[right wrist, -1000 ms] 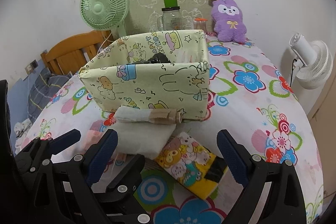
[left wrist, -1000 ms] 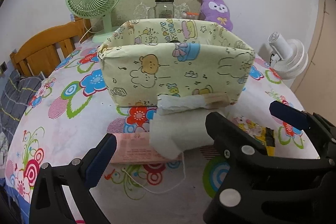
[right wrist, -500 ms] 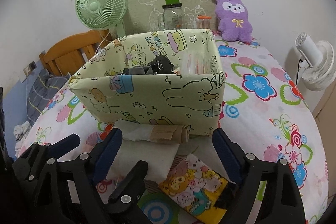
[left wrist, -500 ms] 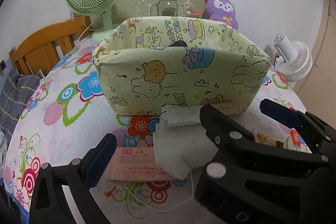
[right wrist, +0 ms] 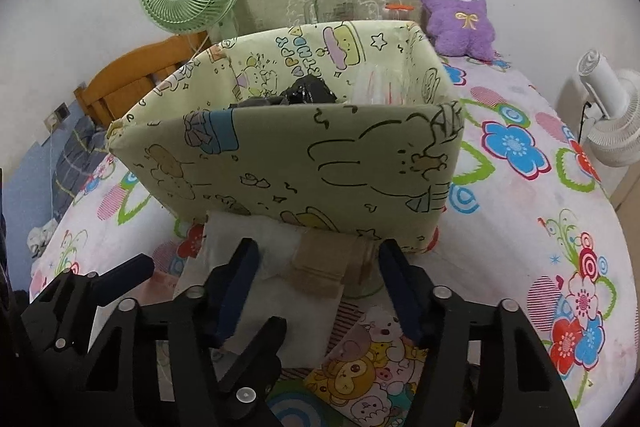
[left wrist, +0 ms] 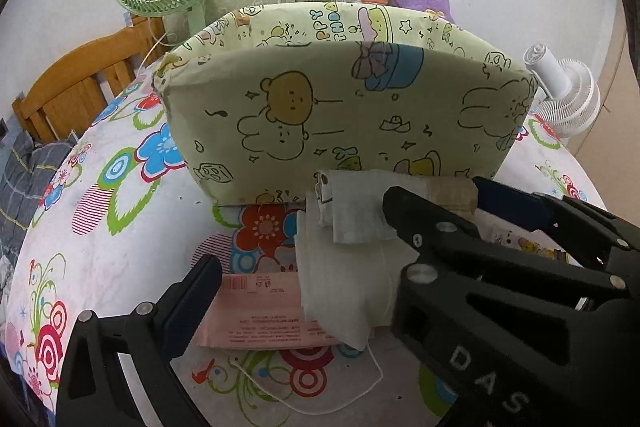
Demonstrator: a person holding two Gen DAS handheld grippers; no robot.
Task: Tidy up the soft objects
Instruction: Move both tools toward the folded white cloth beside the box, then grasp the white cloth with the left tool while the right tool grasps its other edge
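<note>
Floral cloth (right wrist: 520, 227), soft rolled towel (right wrist: 320, 259)

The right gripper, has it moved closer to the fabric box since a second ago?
Yes. The right gripper has moved toward the fabric box, its fingers closing around the rolled cloth.

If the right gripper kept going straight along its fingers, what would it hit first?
Most likely the rolled cloth lying against the fabric storage box: it sits between the right gripper's closing jaws, directly ahead. Just behind it is the box's front wall. Depth is hard to judge in this fisheye view.
</note>
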